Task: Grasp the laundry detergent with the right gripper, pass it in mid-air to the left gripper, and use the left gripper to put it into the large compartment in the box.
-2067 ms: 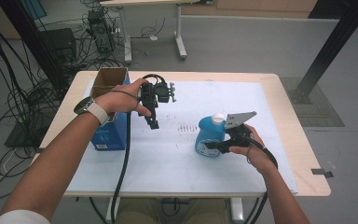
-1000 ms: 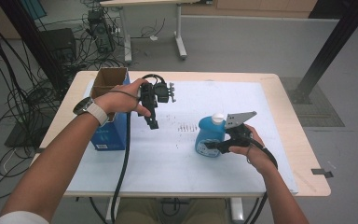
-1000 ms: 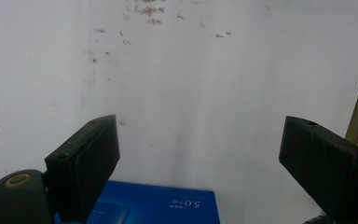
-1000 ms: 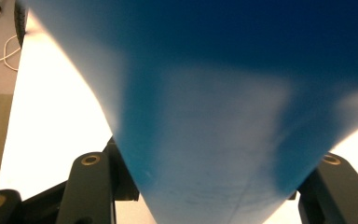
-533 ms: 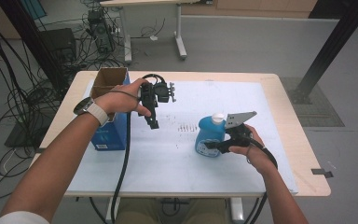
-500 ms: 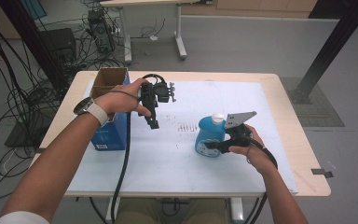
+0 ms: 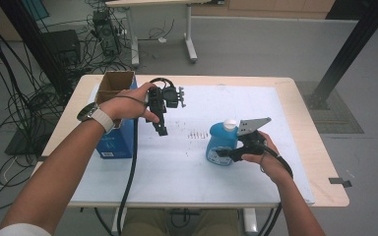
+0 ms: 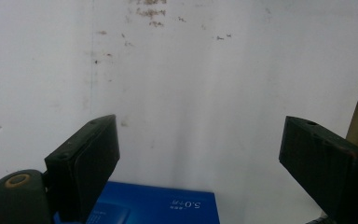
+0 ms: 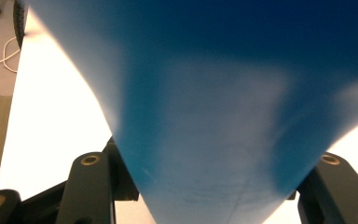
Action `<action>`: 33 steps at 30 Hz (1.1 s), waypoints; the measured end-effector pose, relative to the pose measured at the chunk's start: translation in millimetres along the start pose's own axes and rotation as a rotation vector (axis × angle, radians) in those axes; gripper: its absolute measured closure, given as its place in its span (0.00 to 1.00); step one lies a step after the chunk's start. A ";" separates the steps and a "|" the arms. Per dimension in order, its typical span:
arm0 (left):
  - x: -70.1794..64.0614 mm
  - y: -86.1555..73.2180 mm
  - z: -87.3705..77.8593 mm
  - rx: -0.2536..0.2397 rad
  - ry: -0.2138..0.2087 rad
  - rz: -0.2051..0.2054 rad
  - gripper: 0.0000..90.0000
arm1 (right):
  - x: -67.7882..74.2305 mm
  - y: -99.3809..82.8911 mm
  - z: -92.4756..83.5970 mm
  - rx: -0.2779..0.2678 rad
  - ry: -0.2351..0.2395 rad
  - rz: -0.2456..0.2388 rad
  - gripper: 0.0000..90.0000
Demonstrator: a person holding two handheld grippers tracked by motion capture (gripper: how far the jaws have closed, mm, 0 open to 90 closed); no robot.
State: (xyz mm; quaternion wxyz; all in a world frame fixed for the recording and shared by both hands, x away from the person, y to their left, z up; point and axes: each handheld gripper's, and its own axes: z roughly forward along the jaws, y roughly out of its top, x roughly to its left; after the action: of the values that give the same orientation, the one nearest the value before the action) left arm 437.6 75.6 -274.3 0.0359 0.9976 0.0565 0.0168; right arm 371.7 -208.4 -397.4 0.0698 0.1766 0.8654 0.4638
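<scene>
Risk of slippage: right gripper (image 7: 225,153) is clamped on the lower body of the blue bottle (image 7: 220,142) directly ahead of it, the smooth curved wall could twist free if lifted, while left gripper (image 7: 160,129) hangs wide and empty above the table (image 7: 295,105).

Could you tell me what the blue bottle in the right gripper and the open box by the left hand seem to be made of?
The blue bottle looks like plastic: smooth, slightly see-through blue body, white cap. The right gripper is clamped on it. The open box looks like cardboard: dull brown flaps and inside, printed blue outer face, probably coated.
</scene>
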 end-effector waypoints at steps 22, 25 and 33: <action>-0.1 -1.2 -1.8 0.002 0.003 -0.002 0.13 | 1.2 0.3 0.2 0.001 -0.005 -0.003 0.47; -0.4 -2.0 -2.7 -0.001 0.004 -0.003 0.13 | 1.2 0.9 0.2 0.004 -0.005 -0.003 0.47; -4.6 -6.4 -7.8 -0.009 0.007 -0.007 0.13 | 2.1 5.6 -0.7 0.020 -0.014 -0.015 0.48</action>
State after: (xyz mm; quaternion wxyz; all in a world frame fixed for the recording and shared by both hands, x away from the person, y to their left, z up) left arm 432.0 82.0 -267.1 0.0402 0.9972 0.0599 0.0206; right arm 371.0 -205.4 -392.3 0.0773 0.1742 0.8708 0.4533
